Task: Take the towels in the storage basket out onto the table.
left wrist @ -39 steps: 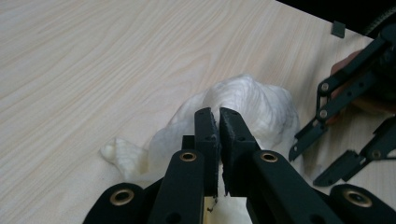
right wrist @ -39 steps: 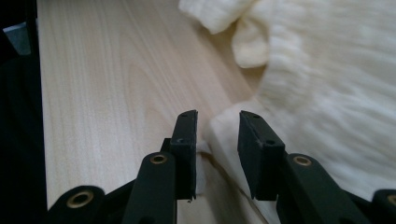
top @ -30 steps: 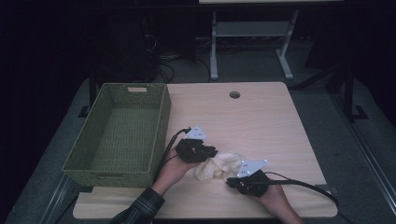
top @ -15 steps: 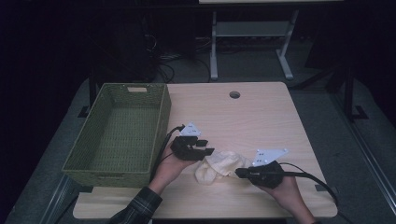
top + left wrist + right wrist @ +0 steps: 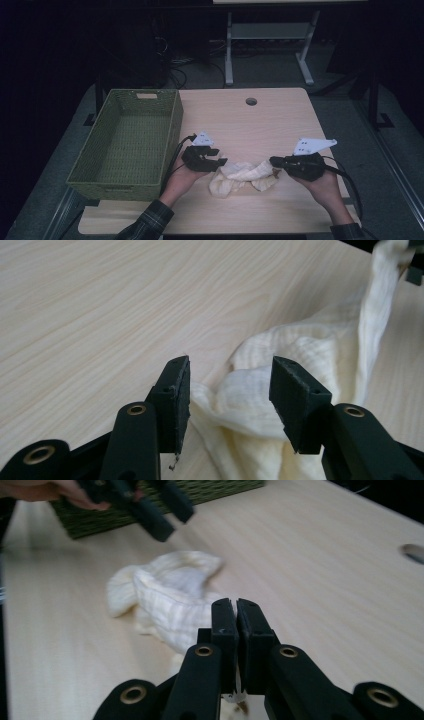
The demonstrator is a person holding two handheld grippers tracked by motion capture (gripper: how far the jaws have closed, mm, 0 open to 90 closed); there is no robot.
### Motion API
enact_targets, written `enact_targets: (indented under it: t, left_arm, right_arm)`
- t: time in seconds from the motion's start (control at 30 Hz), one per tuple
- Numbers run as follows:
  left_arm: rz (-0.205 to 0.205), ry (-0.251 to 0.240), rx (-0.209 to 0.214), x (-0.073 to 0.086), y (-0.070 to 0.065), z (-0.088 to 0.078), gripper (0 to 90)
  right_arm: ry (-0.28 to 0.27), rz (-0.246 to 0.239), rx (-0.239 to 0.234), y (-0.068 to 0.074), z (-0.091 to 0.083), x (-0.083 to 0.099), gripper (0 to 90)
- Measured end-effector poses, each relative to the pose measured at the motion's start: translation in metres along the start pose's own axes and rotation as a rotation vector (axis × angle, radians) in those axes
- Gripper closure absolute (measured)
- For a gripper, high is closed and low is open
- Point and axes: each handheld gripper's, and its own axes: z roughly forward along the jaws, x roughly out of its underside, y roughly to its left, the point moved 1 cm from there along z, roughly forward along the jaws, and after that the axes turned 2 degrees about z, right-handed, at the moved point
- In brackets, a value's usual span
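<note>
Cloth, cream, crumpled, lies on the tabletop near the front edge, strung between the two hands. Long axis runs roughly left to right in the high view: bulk bunched low toward the left side, one end drawn out and lifted toward the right. Right hand-held gripper clenched on that drawn-out end; in the right gripper view its jaws stand pressed together with a sliver of fabric pinched between them, the rest of the cloth trailing away from them. Left hand-held gripper released: jaws have just been opening, and in the left gripper view they stand apart with cloth folds lying between and below them, pads not pressing. So the cloth's loose mass sits directly under and just ahead of the left jaws, touching distance; the right already owns the far end. Green woven basket stands just left of the left hand, empty as far as can be seen. Judgement: the next move likely turns on the left side regrasping a fresh spot on the heap, or on the right carrying the cloth leftward across to the basket.
</note>
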Motion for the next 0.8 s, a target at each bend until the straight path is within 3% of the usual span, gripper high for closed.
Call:
enact_targets:
  t: [0.23, 0.4, 0.43, 0.57, 0.8]
  left_arm:
    - [0.01, 0.006, -0.026, 0.001, 0.002, 0.002, 50.0]
    - [0.015, 0.018, -0.038, 0.002, 0.003, 0.007, 49.9]
    - [0.016, 0.02, -0.044, 0.002, 0.003, 0.008, 49.9]
    - [0.009, 0.029, -0.061, 0.003, 0.006, 0.012, 50.0]
    - [0.017, 0.05, -0.111, -0.003, 0.019, 0.031, 52.0]
  right_arm:
    - [-0.03, 0.033, 0.095, -0.028, -0.022, 0.001, 87.1]
    - [0.006, 0.07, 0.17, -0.045, -0.028, 0.016, 87.2]
    - [0.025, 0.083, 0.207, -0.052, -0.03, 0.022, 87.2]
    - [0.028, 0.114, 0.24, -0.061, -0.037, 0.029, 87.1]
    - [0.043, 0.111, 0.234, -0.062, -0.032, 0.031, 87.1]
